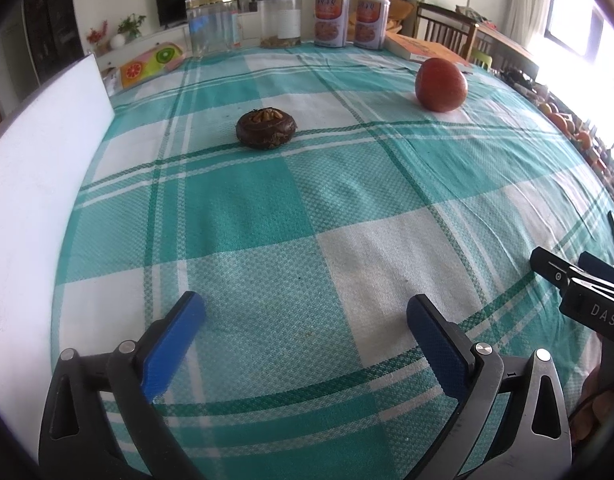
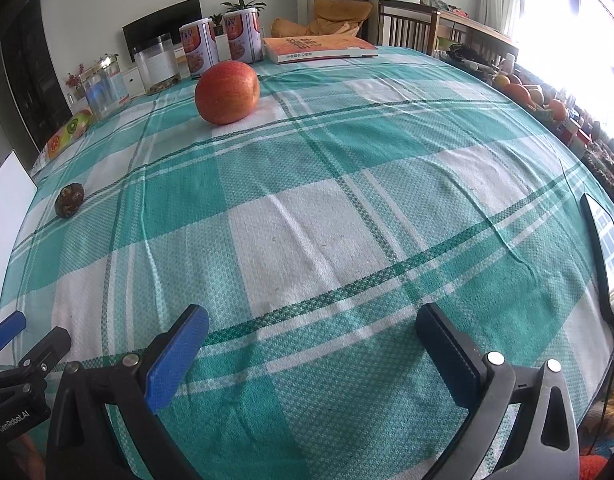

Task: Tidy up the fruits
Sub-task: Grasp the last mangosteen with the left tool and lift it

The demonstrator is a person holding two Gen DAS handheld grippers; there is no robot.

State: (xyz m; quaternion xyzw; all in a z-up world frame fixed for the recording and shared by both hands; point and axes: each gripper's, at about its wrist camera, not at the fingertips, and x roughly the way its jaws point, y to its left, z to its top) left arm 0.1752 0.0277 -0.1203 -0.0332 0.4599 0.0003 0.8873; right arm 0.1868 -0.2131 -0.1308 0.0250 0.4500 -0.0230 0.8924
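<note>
- The left gripper hung low over the checked tablecloth with its blue fingers spread wide and nothing between them; the right gripper was likewise spread and empty.
- Both fruits lay well ahead of the fingers: the dark brown fruit sat ahead of the left gripper, and the red apple stood farther back, nearer the right gripper's line.
- The apple looked round and smooth, so an off-centre pinch would probably squirt it out, and it could roll toward the book or the cans behind it.
- The brown fruit was small and flat, so fingers coming in too high would likely close over it or nudge it toward the white board on the left.
- The cloth showed wrinkles; dragging fingertips could snag it and shift both fruits.
- The two grippers sat near each other, so crossing reaches risked a knock.
- The phone at the right edge lay within a careless sweep.
</note>
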